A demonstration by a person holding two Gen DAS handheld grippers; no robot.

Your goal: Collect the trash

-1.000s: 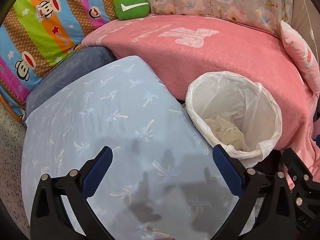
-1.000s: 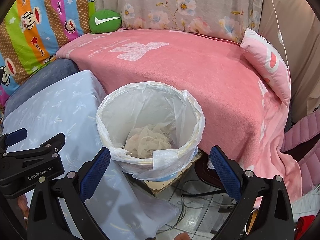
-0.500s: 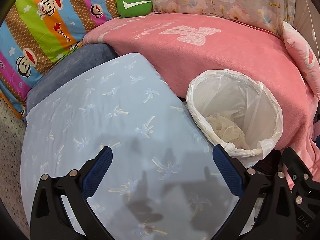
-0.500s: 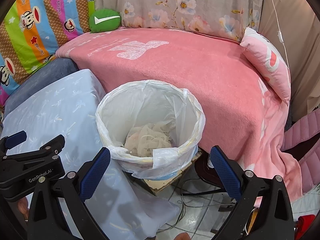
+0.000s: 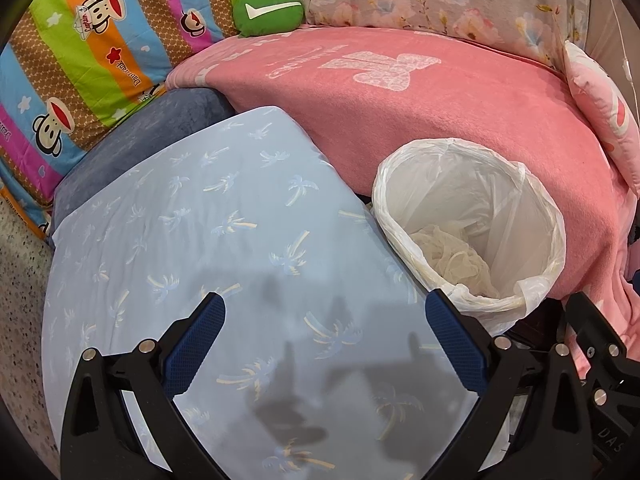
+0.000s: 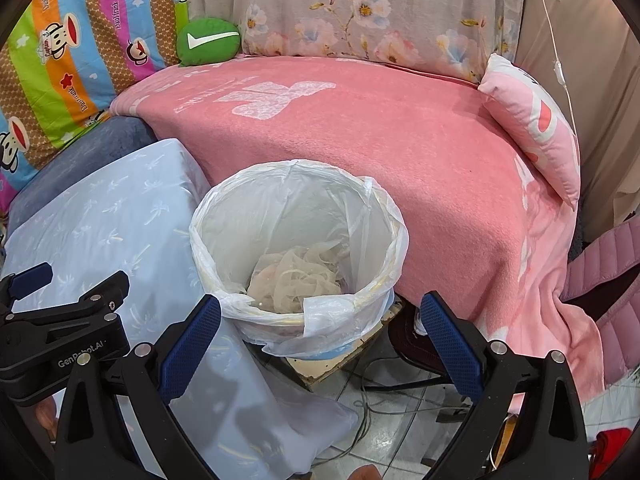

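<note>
A round trash bin (image 6: 394, 236) lined with a white plastic bag stands between a pale blue table and a pink bed. Crumpled cream mesh trash (image 6: 298, 278) lies at its bottom. The bin also shows in the left wrist view (image 5: 554, 216), with the mesh trash (image 5: 452, 258) inside. My right gripper (image 6: 320, 334) is open and empty, just in front of and above the bin's near rim. My left gripper (image 5: 326, 338) is open and empty over the blue table, left of the bin. The left gripper's body (image 6: 60, 320) shows in the right wrist view.
The table has a pale blue palm-print cloth (image 5: 200, 232). A pink blanket (image 6: 380, 128) covers the bed, with a pink pillow (image 6: 536, 128) at right and a green cushion (image 6: 208, 40) at the back. Cables (image 6: 384, 404) lie on the tiled floor below the bin.
Both views have shifted slightly: the bin and bed sit a little lower in frame, as both grippers drew back or tilted up a little. Both jaws stay open and empty.
</note>
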